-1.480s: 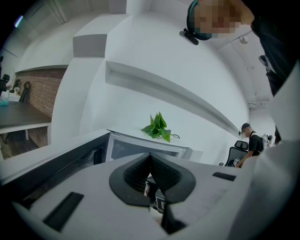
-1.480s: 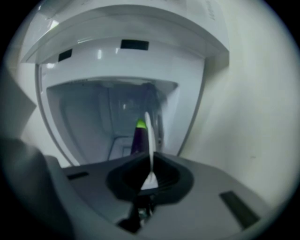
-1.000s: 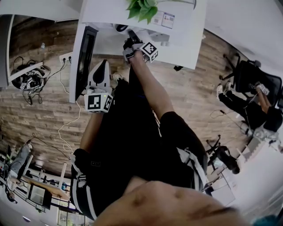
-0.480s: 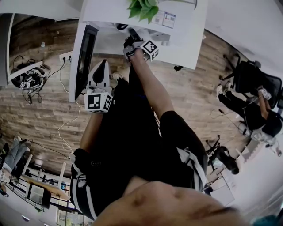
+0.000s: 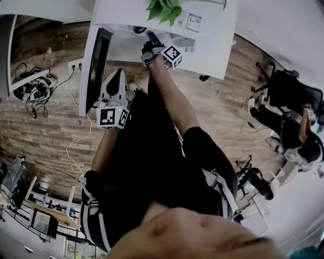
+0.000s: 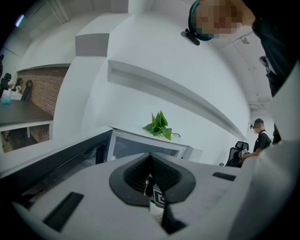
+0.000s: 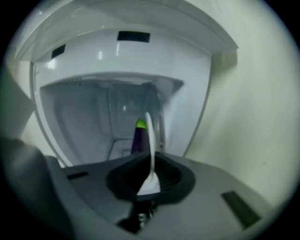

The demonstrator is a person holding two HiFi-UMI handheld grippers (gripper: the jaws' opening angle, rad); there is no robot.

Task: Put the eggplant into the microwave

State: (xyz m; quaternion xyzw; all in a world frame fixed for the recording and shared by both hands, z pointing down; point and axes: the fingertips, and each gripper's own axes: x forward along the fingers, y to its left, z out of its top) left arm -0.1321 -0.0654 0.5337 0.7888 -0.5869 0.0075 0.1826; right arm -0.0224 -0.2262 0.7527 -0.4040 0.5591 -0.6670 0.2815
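The white microwave (image 5: 132, 48) stands with its dark door (image 5: 96, 66) swung open to the left. My right gripper (image 5: 151, 39) reaches into the cavity (image 7: 89, 122). In the right gripper view a purple eggplant (image 7: 138, 138) with a green top rises upright from between the pads, and my right gripper (image 7: 150, 164) is shut on it. My left gripper (image 5: 118, 75) hangs in front of the open door, shut and empty. In the left gripper view its pads (image 6: 161, 171) meet, and the microwave (image 6: 140, 147) lies beyond them.
A green plant (image 5: 163, 9) sits behind the microwave on the white counter (image 5: 212, 45). A person sits on an office chair (image 5: 291, 93) at the right. Cables and gear (image 5: 33, 88) lie on the wooden floor at the left, near a power strip (image 5: 75, 66).
Both grippers stay where they were. Only the seated person at the right shifts a little.
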